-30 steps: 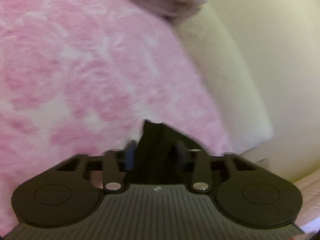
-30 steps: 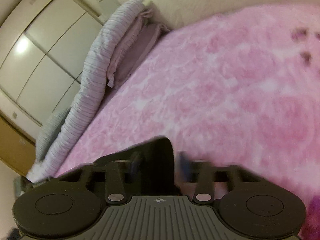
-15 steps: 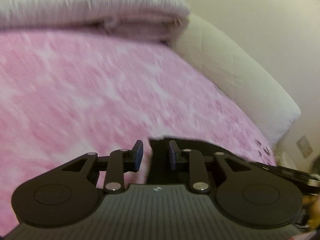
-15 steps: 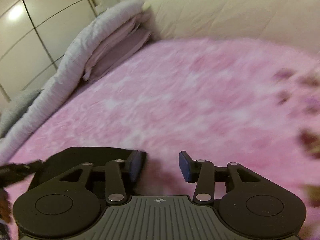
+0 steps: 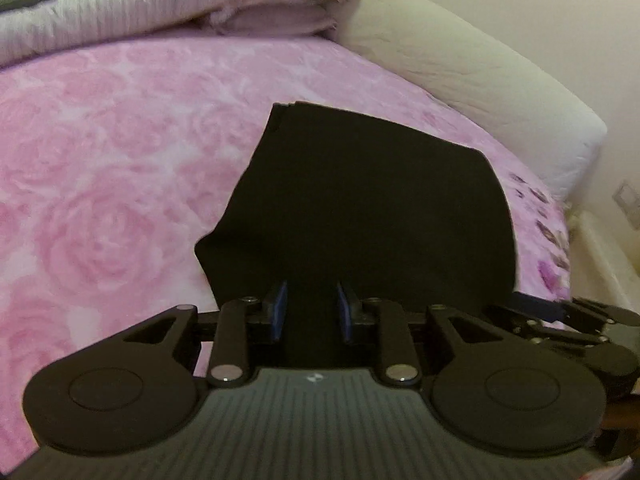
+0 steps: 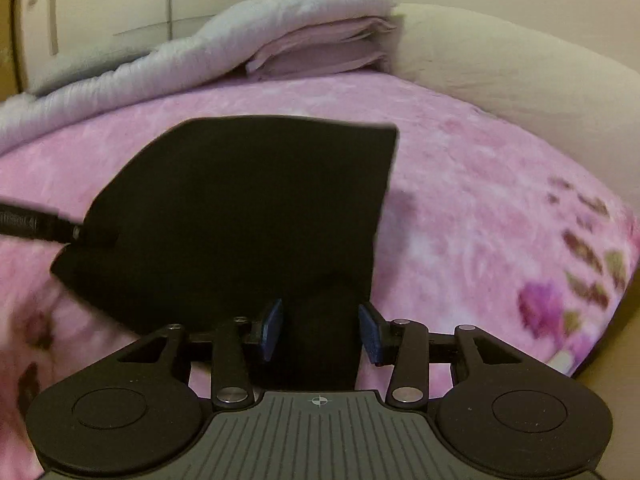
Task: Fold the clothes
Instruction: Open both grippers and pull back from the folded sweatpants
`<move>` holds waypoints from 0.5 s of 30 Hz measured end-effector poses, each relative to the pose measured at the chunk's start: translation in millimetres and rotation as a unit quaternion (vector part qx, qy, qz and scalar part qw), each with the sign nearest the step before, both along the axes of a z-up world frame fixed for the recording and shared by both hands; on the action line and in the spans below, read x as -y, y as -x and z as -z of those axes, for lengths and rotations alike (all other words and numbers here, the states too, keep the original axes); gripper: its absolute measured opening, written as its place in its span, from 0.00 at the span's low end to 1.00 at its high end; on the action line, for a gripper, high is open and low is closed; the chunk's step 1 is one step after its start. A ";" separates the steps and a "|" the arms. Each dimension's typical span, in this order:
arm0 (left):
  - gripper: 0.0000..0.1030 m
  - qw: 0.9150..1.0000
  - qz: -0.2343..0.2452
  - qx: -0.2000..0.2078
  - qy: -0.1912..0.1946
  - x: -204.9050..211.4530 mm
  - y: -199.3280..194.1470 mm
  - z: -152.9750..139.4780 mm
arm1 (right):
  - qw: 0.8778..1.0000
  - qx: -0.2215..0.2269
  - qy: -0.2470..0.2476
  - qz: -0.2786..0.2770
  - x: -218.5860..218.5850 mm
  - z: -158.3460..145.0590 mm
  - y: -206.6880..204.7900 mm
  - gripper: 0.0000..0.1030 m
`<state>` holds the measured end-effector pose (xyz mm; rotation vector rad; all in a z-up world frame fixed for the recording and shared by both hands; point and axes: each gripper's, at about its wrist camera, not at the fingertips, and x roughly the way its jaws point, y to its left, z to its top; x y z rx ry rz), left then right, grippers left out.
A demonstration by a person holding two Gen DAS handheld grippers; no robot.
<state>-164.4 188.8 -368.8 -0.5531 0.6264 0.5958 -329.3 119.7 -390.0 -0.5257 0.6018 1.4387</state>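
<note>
A black garment [image 5: 360,200] lies spread flat on the pink rose-patterned blanket [image 5: 100,160]. My left gripper [image 5: 312,312] is at its near edge, fingers drawn in on a band of the black cloth. From the right wrist view, the garment [image 6: 240,208] fills the middle and the left gripper [image 6: 68,232] meets its left corner. My right gripper [image 6: 320,328] is open at the near right edge, with black cloth lying between its wide-set blue pads. The right gripper [image 5: 536,308] also shows by the garment's near right corner.
A folded grey quilt over pink bedding [image 6: 240,40] lies along the far side of the bed. A long cream cushion [image 5: 460,68] runs along the right edge. White wardrobe doors [image 6: 100,0] stand behind. A wall socket [image 5: 626,204] is at the far right.
Both cameras swung and steadied on the bed. The black garment, bunched at the fingers a second ago, now lies spread on the blanket. The left fingers narrowed; the right ones stayed wide.
</note>
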 end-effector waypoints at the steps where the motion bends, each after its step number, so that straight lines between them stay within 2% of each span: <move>1: 0.20 1.000 0.000 0.001 -0.003 2.7 1.4 -5.0 | 1.000 -0.023 0.008 0.012 0.1 -5.2 -6.1 0.42; 2: 0.20 1.000 0.002 0.005 -0.005 5.2 3.5 -10.1 | 0.999 -0.043 0.014 0.023 0.8 -10.6 -11.6 0.42; 3: 0.20 1.000 0.003 0.009 -0.007 6.9 6.1 -13.6 | 0.999 -0.044 0.009 0.026 5.6 -16.9 -12.7 0.42; 7: 0.22 1.000 -0.005 -0.028 -0.012 18.5 -0.3 -12.4 | 1.000 -0.022 -0.017 0.012 19.6 -32.7 -4.9 0.42; 9: 0.24 0.999 -0.010 -0.050 -0.014 24.7 -4.5 -11.3 | 0.999 -0.011 0.028 0.016 12.4 -11.5 2.3 0.42; 10: 0.24 0.998 -0.012 -0.061 -0.015 27.8 -6.6 -10.7 | 0.999 -0.013 0.025 0.021 13.5 -7.9 3.5 0.42; 11: 0.24 0.997 -0.014 -0.072 -0.016 30.8 -8.7 -10.2 | 0.999 -0.017 0.023 0.027 14.7 -5.5 4.5 0.42; 15: 0.28 0.992 -0.007 -0.114 -0.055 55.0 -6.6 -31.6 | 0.995 -0.069 0.029 0.061 31.0 -30.6 2.4 0.42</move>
